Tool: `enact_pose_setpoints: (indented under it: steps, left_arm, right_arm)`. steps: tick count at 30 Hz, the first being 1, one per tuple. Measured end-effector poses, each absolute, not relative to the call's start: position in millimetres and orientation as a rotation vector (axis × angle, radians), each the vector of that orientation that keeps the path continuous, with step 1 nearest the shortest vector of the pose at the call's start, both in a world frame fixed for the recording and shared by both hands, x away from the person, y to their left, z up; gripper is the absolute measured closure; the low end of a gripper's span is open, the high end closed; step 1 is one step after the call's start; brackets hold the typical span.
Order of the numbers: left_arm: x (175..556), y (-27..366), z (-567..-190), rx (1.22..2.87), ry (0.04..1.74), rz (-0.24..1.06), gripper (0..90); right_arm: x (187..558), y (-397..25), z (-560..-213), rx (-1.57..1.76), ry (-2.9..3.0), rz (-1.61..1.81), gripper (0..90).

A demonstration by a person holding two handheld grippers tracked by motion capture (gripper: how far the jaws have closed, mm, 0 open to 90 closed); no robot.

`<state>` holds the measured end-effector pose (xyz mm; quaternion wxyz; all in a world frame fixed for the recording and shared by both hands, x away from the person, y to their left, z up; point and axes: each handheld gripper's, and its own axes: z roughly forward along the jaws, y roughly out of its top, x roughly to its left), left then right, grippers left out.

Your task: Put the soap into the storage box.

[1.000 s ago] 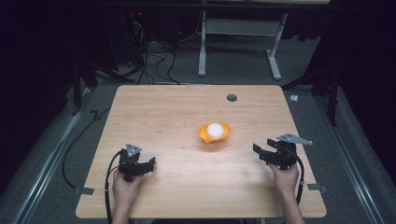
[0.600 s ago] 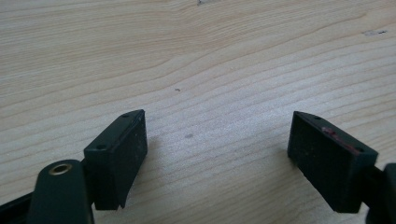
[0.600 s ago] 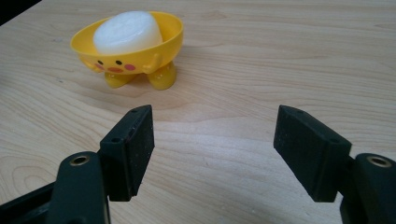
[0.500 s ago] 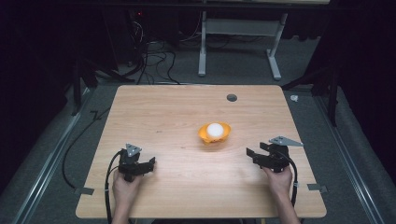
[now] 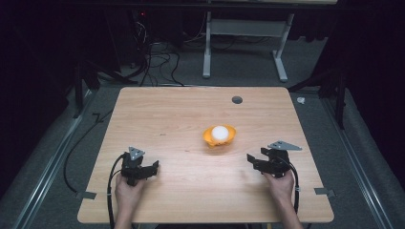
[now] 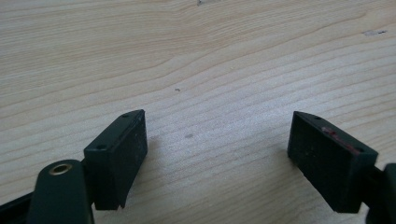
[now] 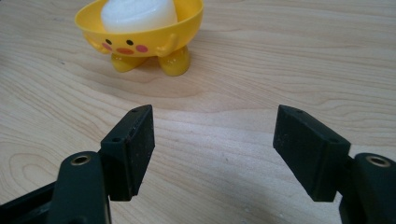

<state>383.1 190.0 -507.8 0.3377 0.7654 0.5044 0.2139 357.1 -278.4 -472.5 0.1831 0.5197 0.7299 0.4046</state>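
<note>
Sitting upright: yellow chick-faced bowl (image 7: pixel 140 32)

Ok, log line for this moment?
left gripper open, idle | right gripper open, aimed at yellow cup | white egg in cup

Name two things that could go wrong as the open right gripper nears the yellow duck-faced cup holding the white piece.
1. The yellow cup stands on small feet, so a push from the right gripper might tip it.
2. The white piece sits loosely above the rim; it could roll out across the table.
</note>
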Motion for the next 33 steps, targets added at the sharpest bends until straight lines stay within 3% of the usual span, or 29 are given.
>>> enact_pose_setpoints:
  steps: [33]
  left_arm:
    - [383.1,190.0,-507.8,1.995,1.314,0.557,20.4]
  right_arm:
    - [362.8,-256.6,-494.1,1.429,2.118,0.989,30.3]
